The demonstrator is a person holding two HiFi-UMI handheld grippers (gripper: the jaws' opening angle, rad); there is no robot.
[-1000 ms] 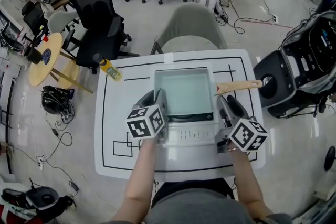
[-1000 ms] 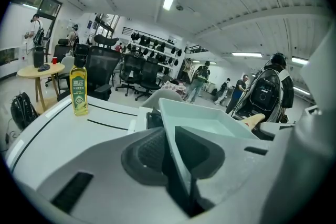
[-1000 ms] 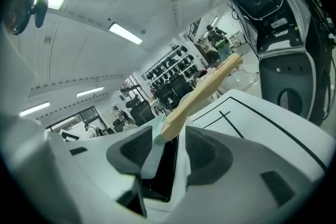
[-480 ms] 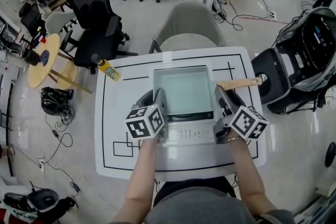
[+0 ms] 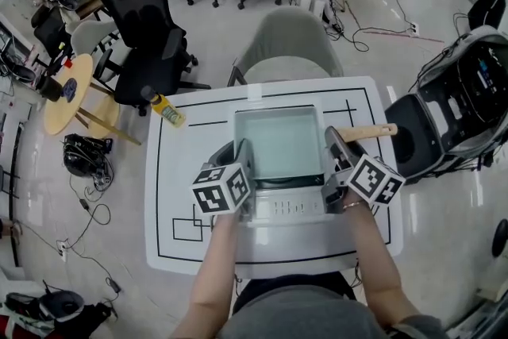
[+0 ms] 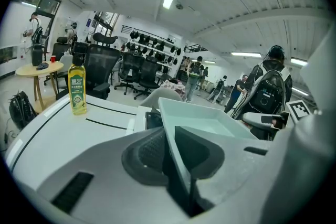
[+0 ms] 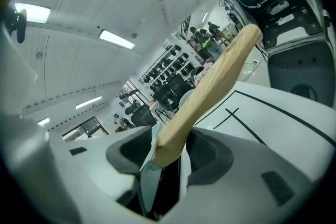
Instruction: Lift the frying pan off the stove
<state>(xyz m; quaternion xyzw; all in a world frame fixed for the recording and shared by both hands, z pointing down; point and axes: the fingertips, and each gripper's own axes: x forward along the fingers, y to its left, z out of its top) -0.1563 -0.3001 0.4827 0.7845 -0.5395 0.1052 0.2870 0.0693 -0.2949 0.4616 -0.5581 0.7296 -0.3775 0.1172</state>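
Head view: both forearms reach forward from the bottom edge, roughly parallel, left forearm (image 5: 213,270) and right forearm (image 5: 369,258) bare, each hand behind its marker cube. The left gripper (image 5: 243,153) points forward and somewhat down along the left side of the frying pan (image 5: 279,140), its cube sitting near level. The right gripper (image 5: 333,143) runs along the pan's right side, its cube rolled to one side; the right gripper view shows the table lines slanted to match. The pan is square and pale green and lies over the white stove (image 5: 286,207), in the middle of the white table (image 5: 178,230); I cannot tell whether its base touches the stove. Left gripper view: the left gripper (image 6: 170,147) has its jaws clamped on the pan's left wall (image 6: 173,123), one dark pad outside and one inside. Right gripper view: the right gripper (image 7: 167,157) has its jaws pressed on the pan's right wall, right where the wooden handle (image 7: 210,86) joins; the handle rises up and away from between the pads. In the head view the handle (image 5: 369,132) sticks out to the right past the right gripper. An oil bottle (image 5: 167,107) stands at the table's far left corner, well apart from the pan.
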